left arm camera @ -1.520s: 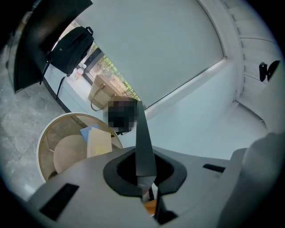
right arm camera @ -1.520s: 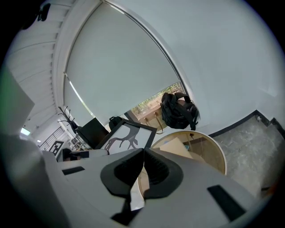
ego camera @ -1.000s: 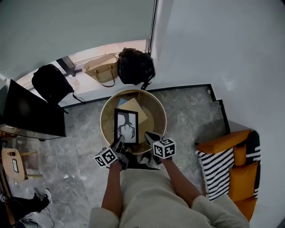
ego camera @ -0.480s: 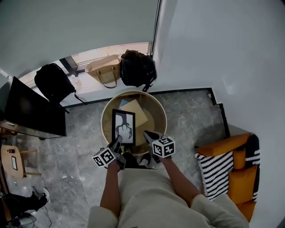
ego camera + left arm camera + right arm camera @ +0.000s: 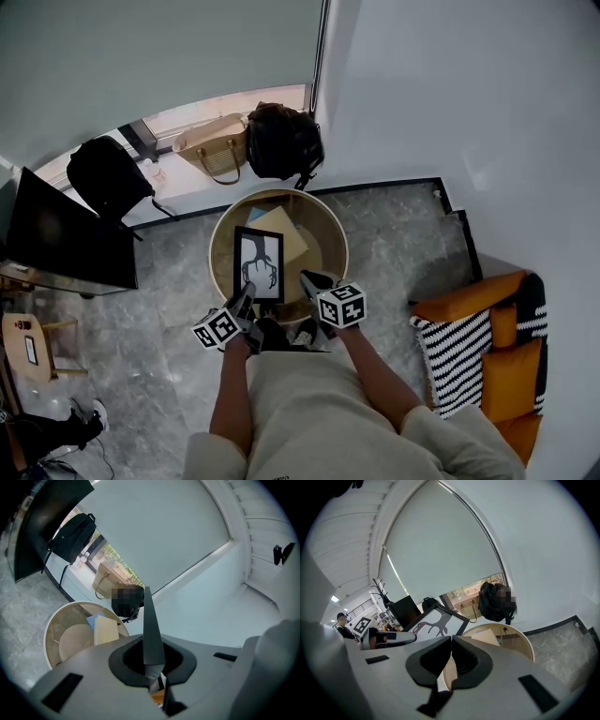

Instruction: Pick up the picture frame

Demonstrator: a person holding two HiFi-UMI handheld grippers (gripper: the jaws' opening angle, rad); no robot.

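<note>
We see a round wooden table [image 5: 217,246] w/ a beige sheet [image 5: 286,234] on it, blue sheet [image 5: 96,619] under that. By the window: tan handbag [image 5: 214,148], black backpack [image 5: 284,141] touching its right side, another black bag [image 5: 108,176] further left. Dark screen [image 5: 66,234] at left; orange armchair [image 5: 497,352] w/ striped cushion [image 5: 459,352] at right. Grey marble floor [image 5: 394,234].

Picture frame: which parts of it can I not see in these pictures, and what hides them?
- Head view: the left gripper covers part of the picture frame's lower edge.
- Left gripper view: the frame is seen edge-on, so its picture does not show.
- Right gripper view: the right gripper's own body hides the frame's lower part.
- Its back: in no view.
</note>
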